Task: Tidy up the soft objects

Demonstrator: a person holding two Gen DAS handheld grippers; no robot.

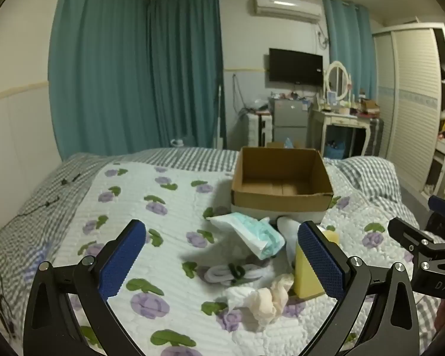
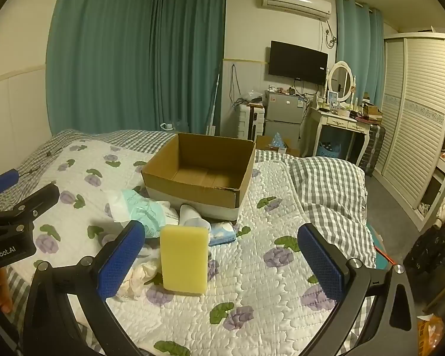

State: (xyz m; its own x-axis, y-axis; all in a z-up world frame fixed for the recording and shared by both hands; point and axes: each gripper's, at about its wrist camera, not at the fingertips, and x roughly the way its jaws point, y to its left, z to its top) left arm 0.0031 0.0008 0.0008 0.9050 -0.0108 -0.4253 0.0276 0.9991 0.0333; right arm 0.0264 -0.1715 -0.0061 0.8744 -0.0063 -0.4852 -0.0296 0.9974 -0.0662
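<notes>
We have a wide stretch of bare floral quilt (image 2: 267,270) on the right half of the bed, running out to the gingham pillow (image 2: 326,184) near the right edge; on the left side the quilt is also bare out to the grey checked sheet (image 1: 29,207) along the wall-side edge. The cardboard box (image 2: 198,175) sits mid-bed toward the foot, open top up, nothing visible inside.

The soft things are bunched just in front of the box's near wall. Our right gripper (image 2: 222,261) hovers above the quilt with its jaws spread wide and holding nothing; the yellow sponge (image 2: 184,259) stands upright on its short end between the blue pads, closer to the left pad (image 2: 118,258) and touching neither. Its long axis is vertical, broad face toward us. Beyond it lie a white sock (image 2: 192,215), running from the box toward the sponge, a teal-and-white packet (image 2: 142,210) to its left, and a blue tissue pack (image 2: 222,233) flat to the right. Crumpled cream cloth (image 2: 139,276) lies beside the sponge's left foot.

Our left gripper (image 1: 222,261) is likewise spread and holds nothing. Between its fingers, farther out on the quilt, lie the packet (image 1: 252,233), a rolled white piece (image 1: 231,274) lying crosswise, and the crumpled cloth (image 1: 261,296); the sponge (image 1: 307,270) shows partly behind its right pad (image 1: 320,261).
</notes>
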